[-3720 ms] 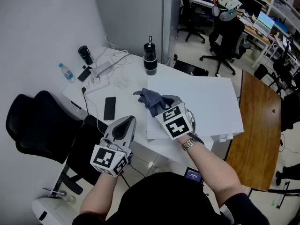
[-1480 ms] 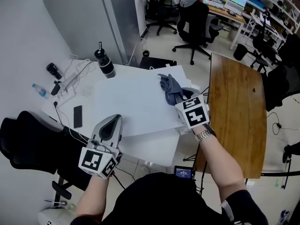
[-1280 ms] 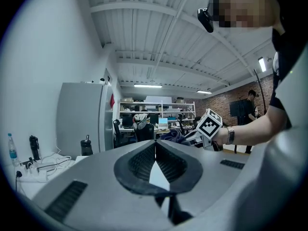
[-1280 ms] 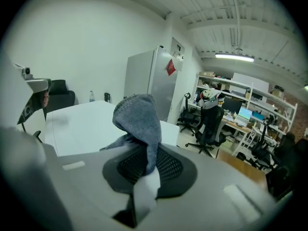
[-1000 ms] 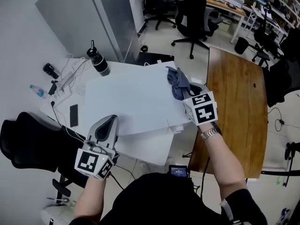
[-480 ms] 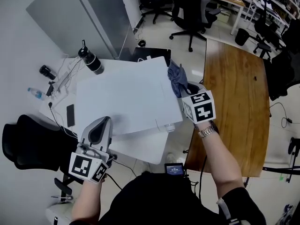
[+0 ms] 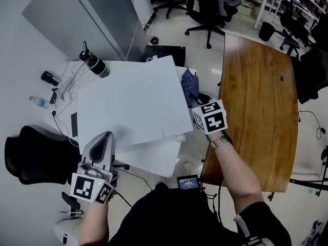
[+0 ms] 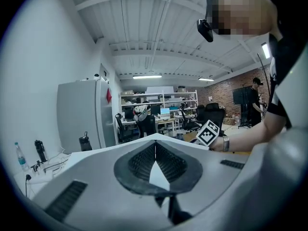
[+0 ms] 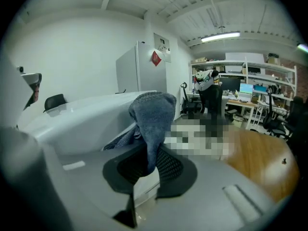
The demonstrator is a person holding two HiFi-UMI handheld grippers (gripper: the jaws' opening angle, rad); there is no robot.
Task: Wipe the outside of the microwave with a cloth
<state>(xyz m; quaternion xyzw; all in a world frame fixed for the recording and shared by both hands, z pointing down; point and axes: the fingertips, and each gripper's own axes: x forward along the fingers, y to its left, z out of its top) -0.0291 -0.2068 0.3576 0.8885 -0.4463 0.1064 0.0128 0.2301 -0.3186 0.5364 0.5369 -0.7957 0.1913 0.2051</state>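
Head view: microwave (image 7: 128, 104), white, sat in the middle of the frame on a white desk (image 7: 148, 160), its broad top facing the camera.

Cloth (image 7: 190, 86), grey-blue, was bunched at the microwave's right edge, upper-centre of the frame, lying against the top corner of that side.

Right gripper (image 7: 198, 100): jaws closed on the cloth. In the right gripper view a fold of cloth ran down between the two dark pads and stood up above them in a rounded lump. The microwave's white side lay just left of it, touching the cloth's lower folds. The marker cube sat just off the microwave's right edge, with the wrist and a watch (image 7: 219, 141) below it.

Left gripper (image 7: 103, 139): lower left of the head view, at the desk's front edge, below and left of the microwave and apart from it. In the left gripper view the jaw tips met, leaving only a small gap lower down. Nothing was held. The microwave's corner showed beyond the tips.

Surroundings:
- Wooden table (image 7: 256, 86) to the right of the desk.
- Dark flask (image 7: 92, 63) upright at the desk's upper-left corner.
- Phone (image 7: 74, 124) flat near the left edge.
- Cables and a small water bottle (image 7: 38, 101) further left.
- Black chair (image 7: 31, 155) at the far left.
- Grey cabinet (image 7: 87, 14) at the upper left.
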